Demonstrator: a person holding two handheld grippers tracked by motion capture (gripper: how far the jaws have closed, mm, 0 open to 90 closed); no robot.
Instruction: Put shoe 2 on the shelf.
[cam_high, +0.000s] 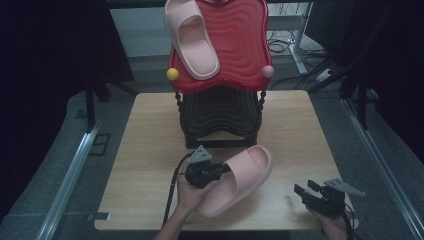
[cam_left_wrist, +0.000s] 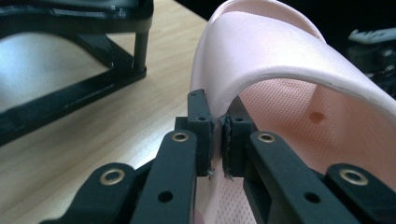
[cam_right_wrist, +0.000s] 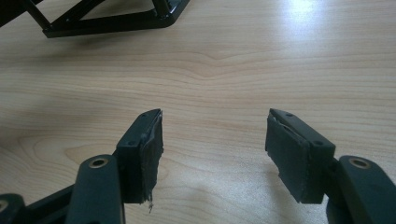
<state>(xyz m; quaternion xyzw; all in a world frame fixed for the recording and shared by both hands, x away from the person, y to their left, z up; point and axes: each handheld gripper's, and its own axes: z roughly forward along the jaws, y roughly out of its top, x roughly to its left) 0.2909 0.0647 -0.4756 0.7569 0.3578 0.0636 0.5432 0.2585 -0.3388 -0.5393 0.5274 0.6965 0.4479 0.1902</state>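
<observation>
- The wooden counter (cam_high: 150, 130) carries a two-tier shoe rack at the middle of its far edge; its near-left part is bare wood.
- The shoe rack (cam_high: 220, 120) has a black lower tier resting on the counter and a red wavy top tier (cam_high: 240, 45) above it, with a yellow ball (cam_high: 172, 74) at the top tier's near-left corner and a pink ball (cam_high: 268, 71) at its near-right corner.
- One pink slide sandal (cam_high: 191, 37) lies on the left part of the red tier, sole down, angled across it with its toe end toward the near side.
- The left tongs (cam_high: 226, 170) sit just in front of the rack, around the middle of the counter's near half, held by the person's left hand (cam_high: 192, 195), with a cable trailing toward the near edge.
- In the left gripper view the left tongs (cam_left_wrist: 217, 133) are clamped on the edge of the strap of the second pink slide sandal (cam_left_wrist: 289, 60): one jaw outside the strap, the other inside, with the thin pink wall pinched between them.
- That second pink slide sandal (cam_high: 240, 180) is near the middle of the counter's near half, tilted, running from the near edge up toward the rack; whether its lower end touches the counter I cannot tell.
- The right tongs (cam_high: 306, 192) hover by the near-right corner of the counter, well apart from the sandal.
- In the right gripper view the right tongs (cam_right_wrist: 215, 149) stand wide apart with bare wood between them, and a corner of the black rack frame (cam_right_wrist: 112, 21) lies farther off.
</observation>
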